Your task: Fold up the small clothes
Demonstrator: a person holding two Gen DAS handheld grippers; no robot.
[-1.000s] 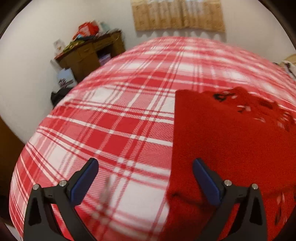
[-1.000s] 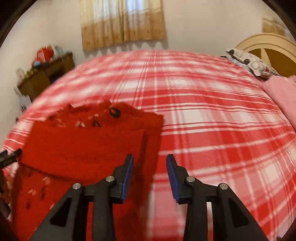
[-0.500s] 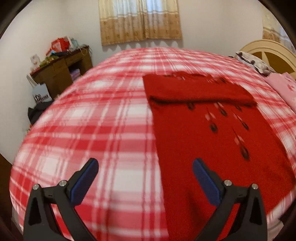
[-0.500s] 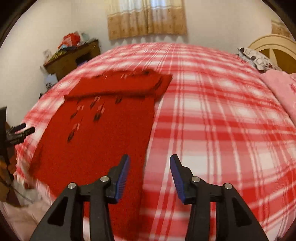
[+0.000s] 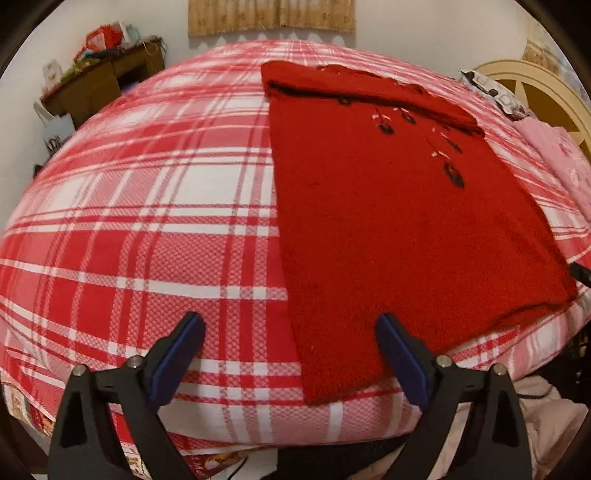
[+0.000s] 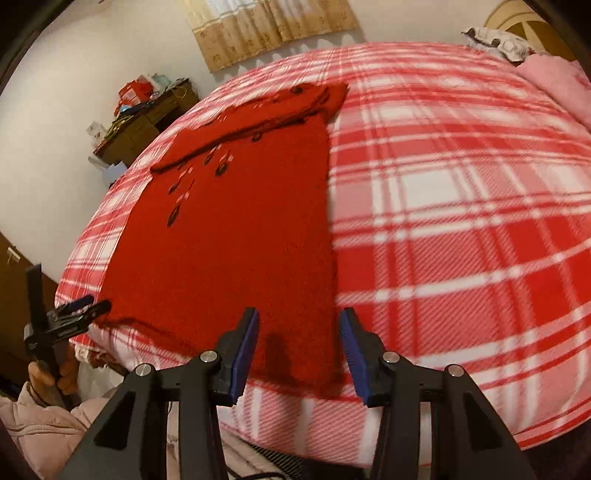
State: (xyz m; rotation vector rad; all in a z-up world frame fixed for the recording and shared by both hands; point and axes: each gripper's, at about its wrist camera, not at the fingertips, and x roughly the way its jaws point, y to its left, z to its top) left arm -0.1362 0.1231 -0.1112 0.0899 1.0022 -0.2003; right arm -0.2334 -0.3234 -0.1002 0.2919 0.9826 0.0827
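So you've got the red sweater (image 5: 388,229) lying flat on the plaid bed (image 5: 147,221), top end folded over, and your left gripper (image 5: 291,354) and right gripper (image 6: 299,350) hang over its two near corners, fingers spread and empty, probably lined up to grab that hem.

A red-and-white plaid bedspread (image 5: 147,229), a cluttered wooden desk (image 5: 107,81), beige curtains (image 6: 266,29) and a cream headboard (image 5: 535,85).

Fuzzy knit sweater (image 5: 388,229) on woven plaid bedcover (image 5: 147,221).
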